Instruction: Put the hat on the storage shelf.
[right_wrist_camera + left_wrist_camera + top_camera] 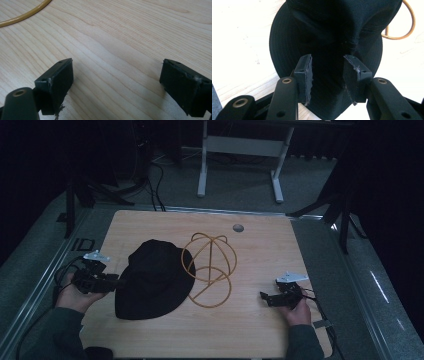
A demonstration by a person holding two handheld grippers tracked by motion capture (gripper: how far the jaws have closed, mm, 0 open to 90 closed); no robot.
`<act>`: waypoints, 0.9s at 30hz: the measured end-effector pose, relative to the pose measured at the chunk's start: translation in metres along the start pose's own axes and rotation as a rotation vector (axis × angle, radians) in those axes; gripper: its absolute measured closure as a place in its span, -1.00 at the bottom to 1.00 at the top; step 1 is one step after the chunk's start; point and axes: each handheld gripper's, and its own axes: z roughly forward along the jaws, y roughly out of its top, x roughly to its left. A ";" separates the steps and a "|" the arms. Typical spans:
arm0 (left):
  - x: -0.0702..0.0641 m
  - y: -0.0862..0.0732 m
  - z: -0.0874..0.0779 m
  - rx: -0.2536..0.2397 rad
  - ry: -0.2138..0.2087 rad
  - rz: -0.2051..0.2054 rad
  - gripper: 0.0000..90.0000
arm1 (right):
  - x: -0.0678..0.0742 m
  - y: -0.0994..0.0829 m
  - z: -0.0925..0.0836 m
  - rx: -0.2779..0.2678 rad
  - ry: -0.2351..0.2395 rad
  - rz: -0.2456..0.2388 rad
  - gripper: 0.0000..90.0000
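Note:
A black brimmed hat [150, 280] lies flat on the left half of the wooden table [260, 245]. My left gripper [116, 282] comes in level at its left edge. In the left gripper view the hat [324, 30] bunches into a fold between the pads, and the left gripper [327, 75] is shut on that brim fabric. A yellow wire frame [210, 265] of hoops stands just right of the hat, touching its edge; the wire frame [407, 27] shows as a loop past the crown. My right gripper [263, 296] rests open near the table's right front, nothing between its jaws [116, 82].
A small grey disc [238, 227] sits near the table's far edge. A curve of the wire frame [22, 17] lies ahead and left of the right gripper. Beyond the table are a white stand's legs [202, 175] and cables on the floor.

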 end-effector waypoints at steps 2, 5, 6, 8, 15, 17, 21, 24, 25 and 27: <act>-0.001 0.000 -0.002 0.008 -0.005 0.010 0.31 | 0.000 0.000 0.000 0.001 0.000 0.000 -0.74; -0.002 0.000 -0.003 0.012 -0.010 0.014 0.31 | 0.000 0.000 0.000 0.001 0.000 -0.002 -0.74; -0.003 0.000 -0.003 0.016 -0.012 0.018 0.31 | 0.000 0.000 0.000 0.001 0.000 -0.002 -0.74; -0.005 0.002 -0.002 0.035 -0.014 0.032 0.31 | 0.000 0.000 0.000 0.001 0.000 0.000 -0.74; -0.009 0.011 0.004 0.080 -0.008 0.058 0.32 | 0.000 0.000 0.000 0.000 0.000 0.000 -0.74; -0.011 0.016 0.006 0.104 -0.001 0.068 0.33 | 0.000 0.000 0.000 0.001 0.000 0.000 -0.74; -0.012 0.020 0.008 0.125 0.007 0.081 0.34 | 0.000 0.000 0.000 0.000 0.000 0.000 -0.74; -0.014 0.024 0.011 0.148 0.016 0.089 0.35 | 0.000 0.000 0.000 0.000 0.000 0.000 -0.74; -0.014 0.025 0.013 0.157 0.018 0.091 0.35 | 0.000 0.000 0.000 0.000 0.000 0.000 -0.74; -0.015 0.027 0.015 0.170 0.018 0.099 0.35 | 0.000 0.000 0.000 0.001 0.000 0.001 -0.74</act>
